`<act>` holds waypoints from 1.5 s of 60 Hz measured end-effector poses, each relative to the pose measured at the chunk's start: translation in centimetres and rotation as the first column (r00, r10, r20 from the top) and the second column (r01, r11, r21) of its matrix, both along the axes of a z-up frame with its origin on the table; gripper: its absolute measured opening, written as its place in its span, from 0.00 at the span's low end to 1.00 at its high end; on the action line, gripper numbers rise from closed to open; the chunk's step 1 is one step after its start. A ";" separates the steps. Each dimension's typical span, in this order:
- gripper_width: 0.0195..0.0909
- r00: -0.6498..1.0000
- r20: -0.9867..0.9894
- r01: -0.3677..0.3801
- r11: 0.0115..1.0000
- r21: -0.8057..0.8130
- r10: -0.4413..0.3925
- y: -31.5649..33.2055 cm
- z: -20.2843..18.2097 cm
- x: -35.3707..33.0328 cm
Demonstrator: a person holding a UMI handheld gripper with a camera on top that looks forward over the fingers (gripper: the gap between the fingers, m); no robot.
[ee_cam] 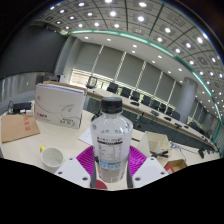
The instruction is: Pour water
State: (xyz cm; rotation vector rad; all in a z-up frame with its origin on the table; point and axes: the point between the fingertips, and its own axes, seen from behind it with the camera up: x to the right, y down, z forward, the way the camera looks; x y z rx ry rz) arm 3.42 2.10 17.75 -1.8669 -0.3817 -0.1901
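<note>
Gripper view: a clear plastic water bottle [112, 140], cap on, upright between the pink pads [87, 160] of the gripper [111, 168], apparently clamped mid-body, above the table [25, 150] beside a white cup [52, 157]; probably light, smooth, squeezable.

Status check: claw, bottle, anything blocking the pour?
Claw shut on water bottle, upright, cap on. White cup on table, left of bottle. Path clear.

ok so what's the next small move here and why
Probably carry the water bottle toward the white cup on the table and start tilting. The tongs seem shut on the bottle, which stands upright and appears uncapped, and the cup sits apart from it, off to one side.
</note>
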 end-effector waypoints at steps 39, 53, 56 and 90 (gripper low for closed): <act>0.81 0.946 -0.324 -0.070 0.978 -0.196 0.003 -2.9 -13.3 -0.2; 0.93 0.946 -0.307 0.013 0.961 -0.275 -0.101 -6.4 -9.8 0.5; 0.93 0.946 -0.296 0.041 0.952 -0.304 -0.135 -8.0 -8.5 0.3; 0.93 0.942 -0.181 0.192 0.896 -0.400 -0.283 -29.0 2.3 -8.1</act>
